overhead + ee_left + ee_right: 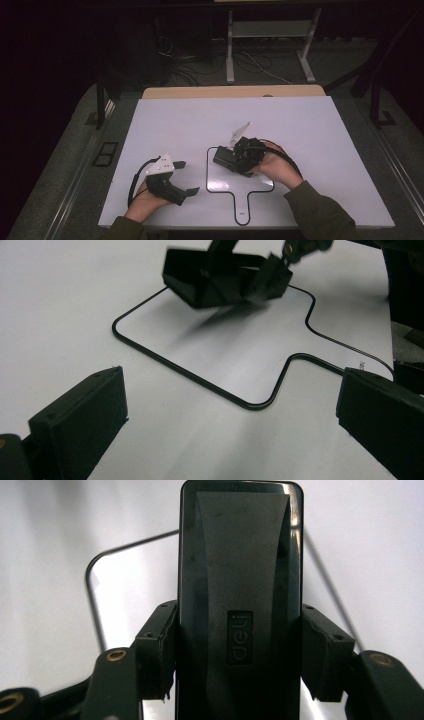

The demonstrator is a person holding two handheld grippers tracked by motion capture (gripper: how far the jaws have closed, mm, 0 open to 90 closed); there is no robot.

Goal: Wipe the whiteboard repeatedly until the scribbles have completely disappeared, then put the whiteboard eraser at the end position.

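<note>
Your right gripper [226, 159] is clamped on a black oblong device [240, 605], prob a stapler; "deli" is moulded on its top. In the right gripper view both jaws press its long sides, one at 9 o'clock and one at 3, with no gap at the pads. The device runs out past the jaws toward 12.

In the high view you hold it w/ the right hand [275, 167] just above the white board [310, 125], over the black outline [210, 172] drawn on it: a rounded square w/ a tab pointing to 6 o'clock. The device sits over the upper left of that square, around 10 o'clock from its centre. Whether it touches the board, can't tell.

Your left gripper [187, 177] is at approx 9 o'clock from the outline, well apart from the device, jaws spread wide, nothing between them. In the left gripper view the outline lies between the two jaws and the device shows at 12, slightly blurred.
</note>
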